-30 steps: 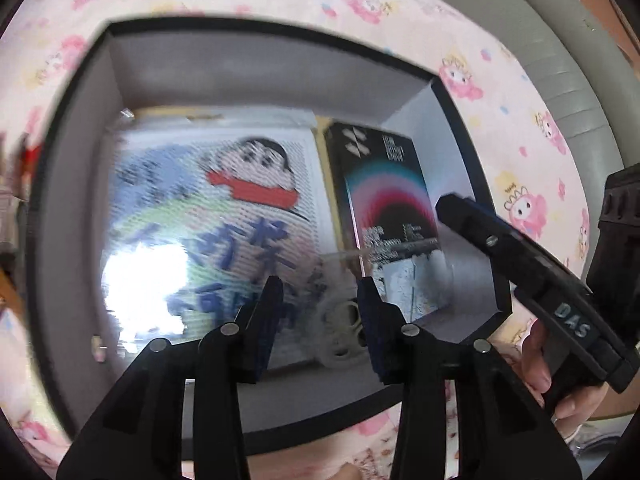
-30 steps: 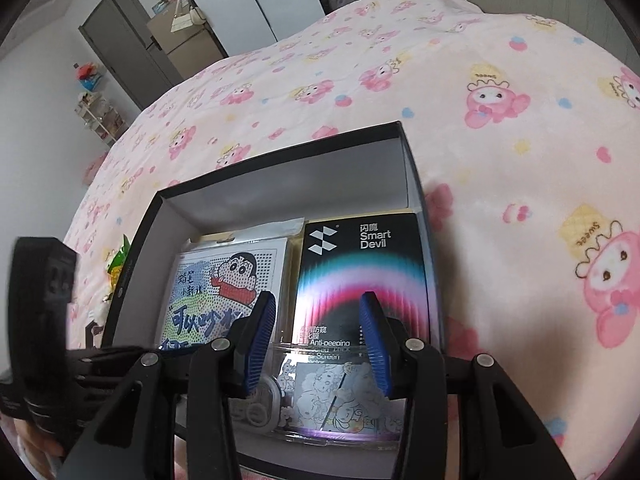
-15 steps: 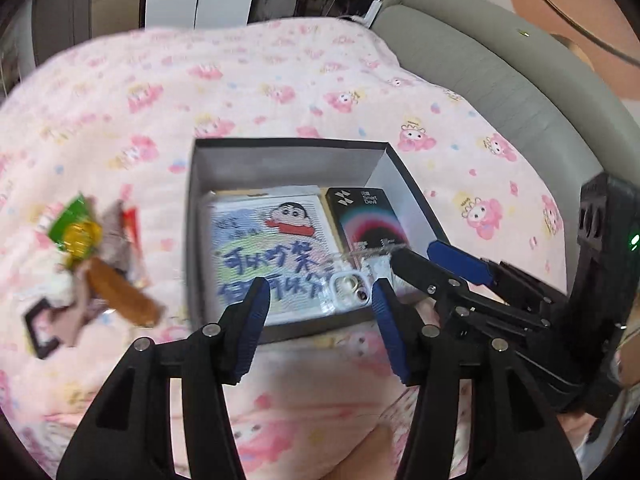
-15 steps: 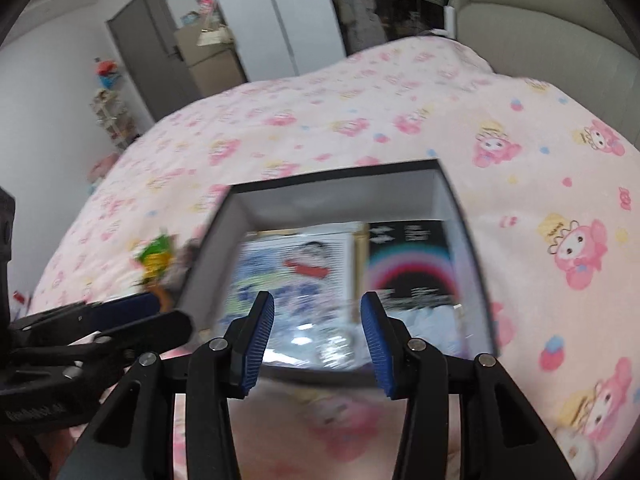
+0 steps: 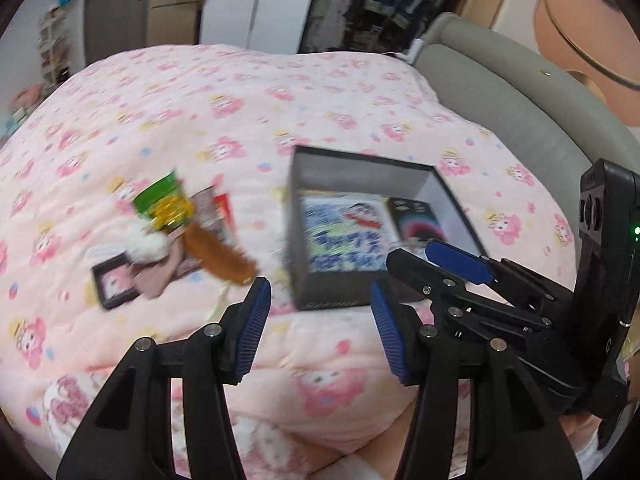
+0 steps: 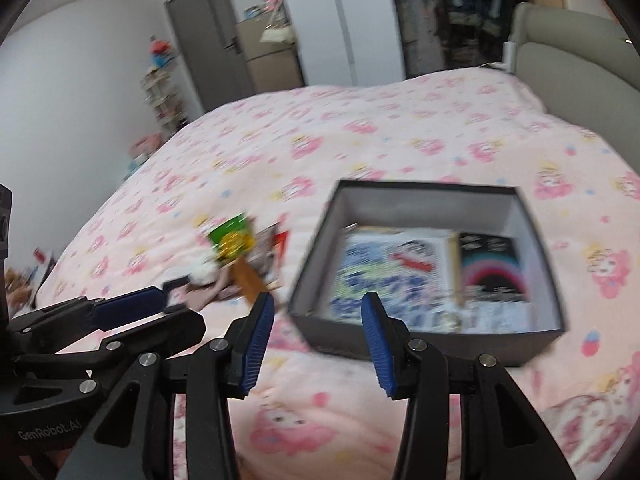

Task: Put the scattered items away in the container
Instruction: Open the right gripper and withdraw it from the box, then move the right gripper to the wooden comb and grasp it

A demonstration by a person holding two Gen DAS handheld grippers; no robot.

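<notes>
A black box (image 5: 320, 288) (image 6: 344, 340) sits on the pink bedspread and holds a cartoon packet (image 6: 384, 276), a black Smart Devil pack (image 6: 494, 272) and a clear case. A scattered pile lies left of it: a green packet (image 5: 164, 200) (image 6: 232, 238), a brown item (image 5: 218, 258), a white fluffy item (image 5: 146, 244) and a small black frame (image 5: 114, 284). My left gripper (image 5: 320, 326) is open and empty, held above the bed in front of the box. My right gripper (image 6: 316, 344) is open and empty, near the box's front left corner.
The bed carries a pink cartoon-print quilt (image 5: 240, 120). A grey padded headboard (image 5: 500, 92) runs along the right side. A grey door (image 6: 204, 36), white wardrobes and a shelf of toys (image 6: 160, 92) stand beyond the bed.
Both grippers have pulled back and up from inside the box, both open and empty. The clear case stays in the box. The pile of scattered items has come into view on the left.
</notes>
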